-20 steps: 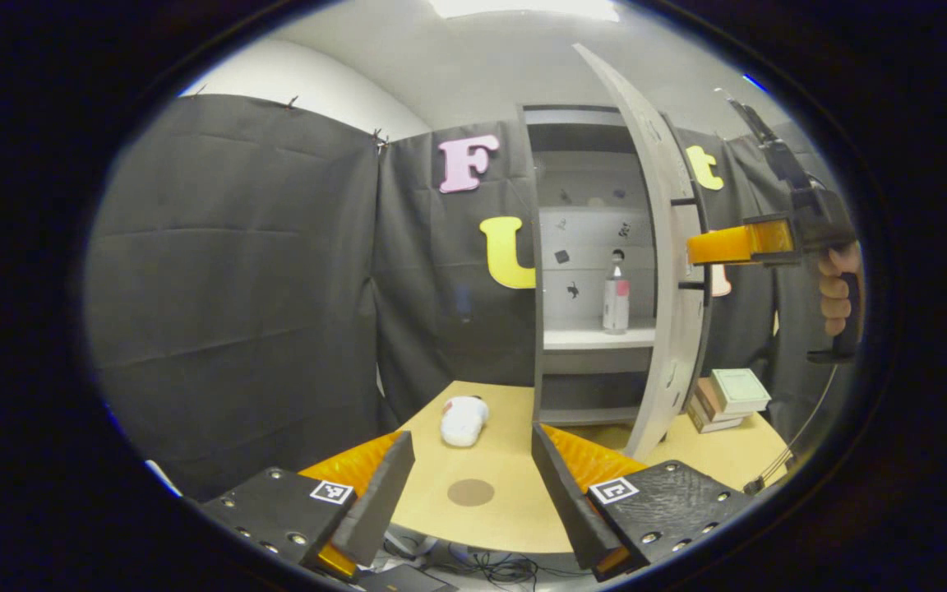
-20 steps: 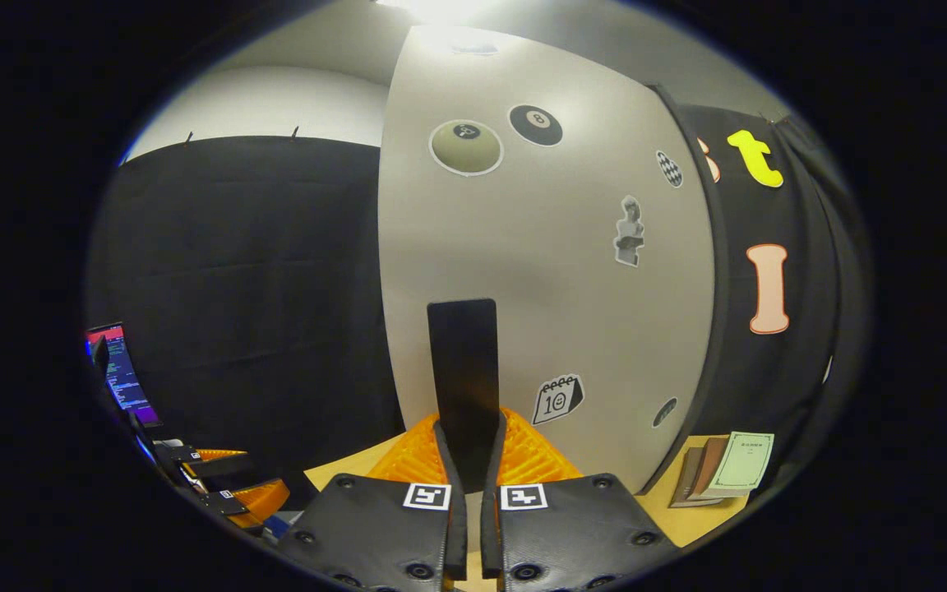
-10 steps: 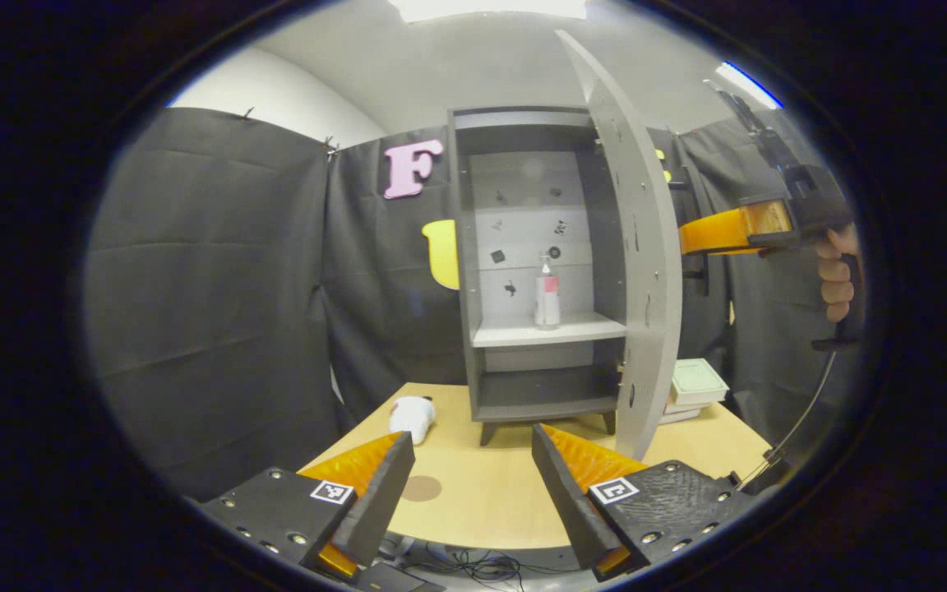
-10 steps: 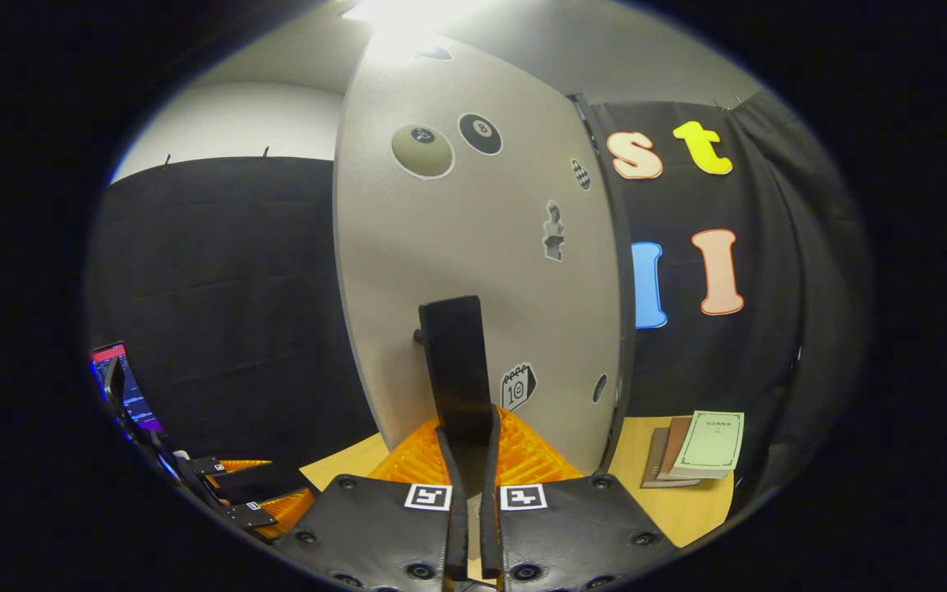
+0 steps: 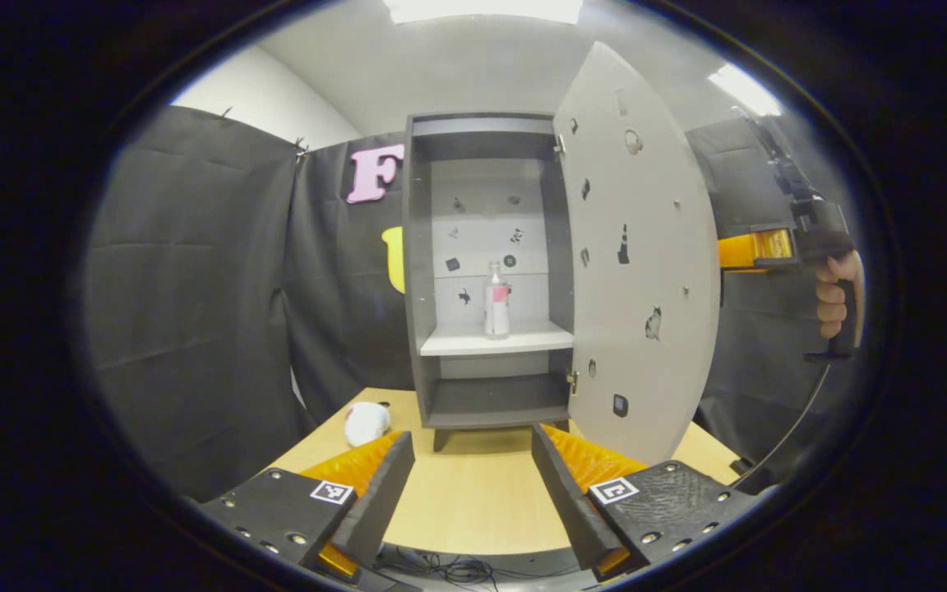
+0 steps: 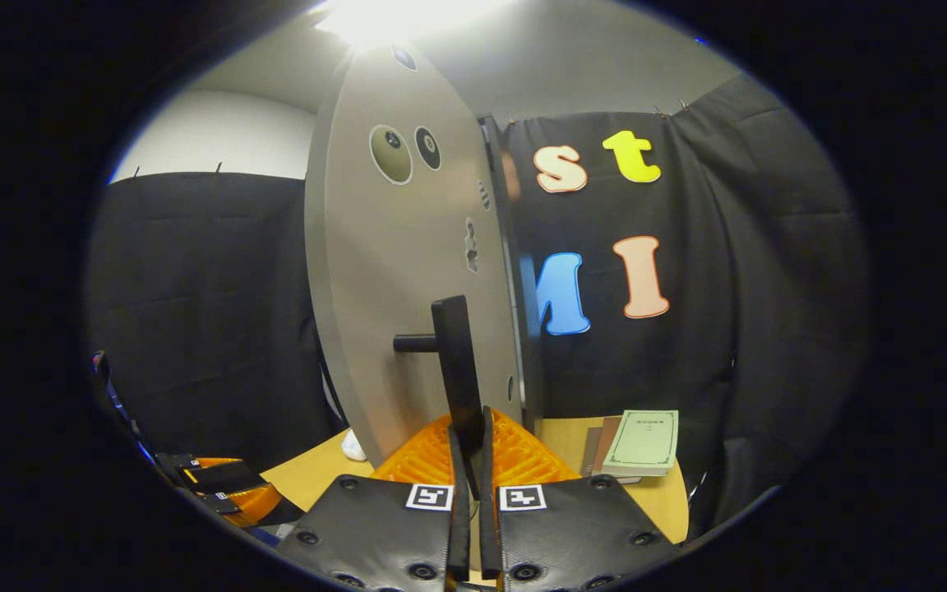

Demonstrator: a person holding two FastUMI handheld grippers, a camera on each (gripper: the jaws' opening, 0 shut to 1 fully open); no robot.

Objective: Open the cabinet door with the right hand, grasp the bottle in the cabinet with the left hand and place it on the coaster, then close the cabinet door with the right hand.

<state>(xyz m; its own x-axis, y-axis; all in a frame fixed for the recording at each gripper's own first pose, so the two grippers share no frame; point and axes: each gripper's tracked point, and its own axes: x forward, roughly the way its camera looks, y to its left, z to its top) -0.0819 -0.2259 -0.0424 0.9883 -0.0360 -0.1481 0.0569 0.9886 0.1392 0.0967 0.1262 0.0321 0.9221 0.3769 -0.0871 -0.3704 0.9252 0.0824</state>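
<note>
The right gripper [image 6: 468, 460] pinches the black handle [image 6: 455, 370] of the open cabinet door [image 5: 638, 263], whose stickers are too small to read. The left gripper [image 5: 472, 485] hangs spread above the table [image 5: 473, 501], facing the bottle [image 5: 496, 300], which stands upright on the cabinet [image 5: 420, 271] shelf with an unreadable pink label.

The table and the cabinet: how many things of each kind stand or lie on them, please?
Bottle, on the cabinet shelf: 1
White soft item, on the table: 1
Books, stacked on the table: about 3; the lower ones are partly hidden
Total: about 5
</note>
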